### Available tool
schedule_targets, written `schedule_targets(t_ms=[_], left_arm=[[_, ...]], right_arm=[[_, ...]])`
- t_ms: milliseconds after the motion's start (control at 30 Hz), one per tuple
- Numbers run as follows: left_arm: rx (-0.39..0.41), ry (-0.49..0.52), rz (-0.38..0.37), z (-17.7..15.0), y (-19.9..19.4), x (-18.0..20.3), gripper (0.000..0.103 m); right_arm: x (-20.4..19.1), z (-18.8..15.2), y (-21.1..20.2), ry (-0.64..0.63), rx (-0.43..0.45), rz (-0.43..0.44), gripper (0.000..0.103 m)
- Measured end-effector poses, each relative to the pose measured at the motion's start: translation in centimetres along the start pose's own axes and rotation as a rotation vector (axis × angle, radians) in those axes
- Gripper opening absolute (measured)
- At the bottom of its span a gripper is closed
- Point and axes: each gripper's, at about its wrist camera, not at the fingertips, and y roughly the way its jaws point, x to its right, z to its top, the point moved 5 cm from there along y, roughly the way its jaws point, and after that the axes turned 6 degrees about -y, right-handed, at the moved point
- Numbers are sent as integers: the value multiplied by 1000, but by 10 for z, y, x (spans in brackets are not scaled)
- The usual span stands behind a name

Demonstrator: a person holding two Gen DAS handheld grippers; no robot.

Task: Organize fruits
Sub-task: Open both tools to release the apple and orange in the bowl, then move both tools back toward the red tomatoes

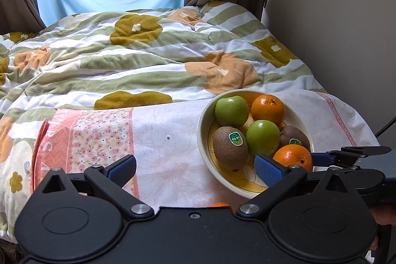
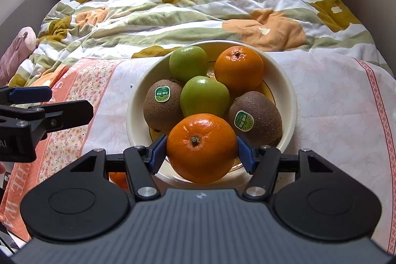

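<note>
On the bed's floral cloth point(image 2: 334, 103), the cream ceramic bowl point(image 2: 288, 90) sits heaped with fruit. The right gripper point(image 2: 201, 152) pinches the near round orange point(image 2: 201, 147) between its fingers; the left gripper point(image 1: 195, 167) gapes wide, empty. Released on the heap, the orange may roll off onto the cloth.

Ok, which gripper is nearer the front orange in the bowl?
Right. The right gripper has its pads against both sides of the front orange. The left gripper is wide open, off to its left over the cloth.

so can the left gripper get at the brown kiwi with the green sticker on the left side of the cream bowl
Probably yes: the left gripper is wide open and empty, and the left brown kiwi sits exposed at the cream bowl's near-left rim, nothing on top.
</note>
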Motion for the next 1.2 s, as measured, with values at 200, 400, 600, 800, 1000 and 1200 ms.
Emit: schedule_targets(t_ms=[200,400,600,800,1000,1200], left_arm=[[6,13,-13,-1,-8,-4,103],[17,25,-35,0,-16,-2,103],[62,25,-33,3,-35,2,103],[131,-6,8,-3,-69,8,103],[191,-62,65,-19,-106,15,103],[219,-103,117,-43,-134,22,103]], right_arm=[[-5,0,-19,-19,70,-38,103],[1,-4,-33,16,116,-74,103],[11,-5,-59,28,160,-93,103],[15,-9,-91,-20,182,-88,103],[19,-20,-126,-55,221,-61,103],[20,-37,-152,-100,236,-23,103]])
